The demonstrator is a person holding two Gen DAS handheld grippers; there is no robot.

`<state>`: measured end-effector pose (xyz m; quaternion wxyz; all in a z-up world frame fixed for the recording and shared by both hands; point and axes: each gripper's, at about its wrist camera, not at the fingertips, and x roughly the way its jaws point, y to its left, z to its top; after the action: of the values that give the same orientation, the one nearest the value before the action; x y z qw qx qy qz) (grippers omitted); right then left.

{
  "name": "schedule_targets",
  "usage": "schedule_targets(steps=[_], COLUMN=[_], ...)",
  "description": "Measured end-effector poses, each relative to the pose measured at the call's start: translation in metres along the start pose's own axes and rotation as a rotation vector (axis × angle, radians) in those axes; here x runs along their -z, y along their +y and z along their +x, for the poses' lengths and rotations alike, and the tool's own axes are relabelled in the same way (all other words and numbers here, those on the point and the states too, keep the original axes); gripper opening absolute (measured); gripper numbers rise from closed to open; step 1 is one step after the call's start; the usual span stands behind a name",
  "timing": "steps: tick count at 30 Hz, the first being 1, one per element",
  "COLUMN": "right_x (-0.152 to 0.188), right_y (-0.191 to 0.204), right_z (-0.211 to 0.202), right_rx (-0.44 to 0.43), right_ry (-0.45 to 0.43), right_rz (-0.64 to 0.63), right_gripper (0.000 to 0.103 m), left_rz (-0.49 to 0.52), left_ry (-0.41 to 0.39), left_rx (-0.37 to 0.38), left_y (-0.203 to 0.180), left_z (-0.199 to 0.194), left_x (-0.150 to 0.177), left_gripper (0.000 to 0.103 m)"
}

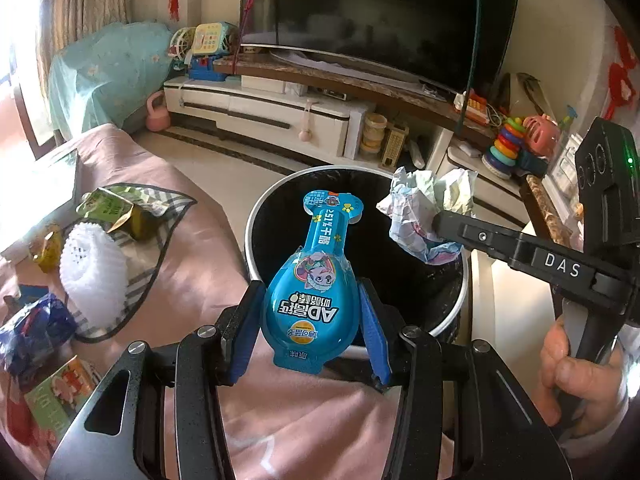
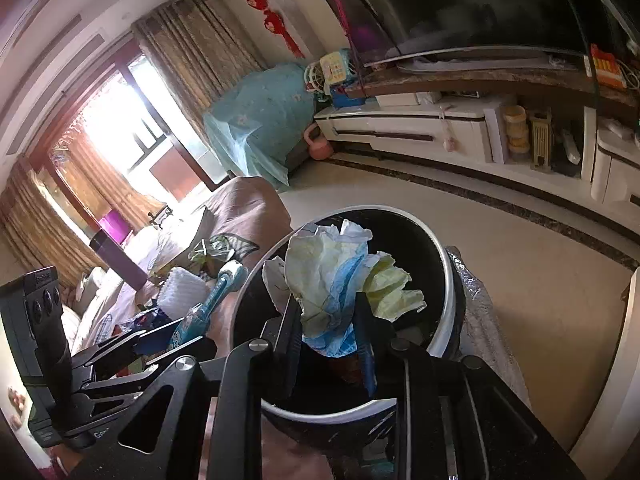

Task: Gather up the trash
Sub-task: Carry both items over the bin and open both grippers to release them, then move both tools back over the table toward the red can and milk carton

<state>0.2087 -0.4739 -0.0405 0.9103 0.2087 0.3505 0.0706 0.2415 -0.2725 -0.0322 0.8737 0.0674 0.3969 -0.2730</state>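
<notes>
The left gripper (image 1: 310, 312) is closed on a bright blue spoon-shaped plastic snack package (image 1: 316, 276), its blue-padded fingers (image 1: 370, 322) pressing the wide rounded end from both sides; the package's long axis runs straight ahead from the gripper, its narrow neck reaching out over the round white-rimmed waste bin with a black liner (image 1: 256, 216), while the gripped wide end sits at or just inside the bin's near rim. The right gripper (image 2: 328, 322) is clamped on a crumpled white, pale yellow and blue paper wrapper (image 2: 340, 280), which hangs above the bin's open mouth (image 2: 448, 280), towards its right side in the left wrist view (image 1: 424, 208); both loads look placed for a drop, and the wrapper seems the more centred of the two, so opening the right fingers first appears the safer release. More litter lies left of the bin on the pink cloth (image 1: 192, 248): a white foam fruit net (image 1: 92, 272), a green torn carton (image 1: 116, 212) and a dark blue crumpled packet (image 1: 36, 332).
</notes>
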Motion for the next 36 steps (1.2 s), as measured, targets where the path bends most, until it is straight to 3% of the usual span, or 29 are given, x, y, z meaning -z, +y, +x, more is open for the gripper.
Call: schedule_targets(steps=[13, 17, 21, 26, 29, 36], right_x=[-0.007, -0.008, -0.006, 0.003, 0.013, 0.042], right_y=[-0.007, -0.009, -0.008, 0.007, 0.02, 0.054], right_z=[0.009, 0.012, 0.008, 0.001, -0.001, 0.0], right_rx=[0.016, 0.002, -0.009, -0.034, -0.048, -0.085], right_ry=[0.024, 0.029, 0.016, -0.004, -0.004, 0.02], right_rz=[-0.002, 0.012, 0.023, 0.018, 0.004, -0.027], right_gripper=[0.03, 0.056, 0.062, 0.081, 0.088, 0.09], left_rz=[-0.001, -0.026, -0.049, -0.079, -0.102, -0.17], left_ry=[0.019, 0.019, 0.005, -0.001, -0.001, -0.005], left_rx=[0.019, 0.022, 0.021, 0.003, -0.007, -0.055], left_y=[-0.004, 0.001, 0.01, 0.023, 0.033, 0.065], left_z=[0.013, 0.01, -0.002, -0.02, -0.031, -0.062], left_x=[-0.007, -0.005, 0.003, 0.024, 0.038, 0.079], left_gripper=[0.048, 0.064, 0.07, 0.072, 0.073, 0.073])
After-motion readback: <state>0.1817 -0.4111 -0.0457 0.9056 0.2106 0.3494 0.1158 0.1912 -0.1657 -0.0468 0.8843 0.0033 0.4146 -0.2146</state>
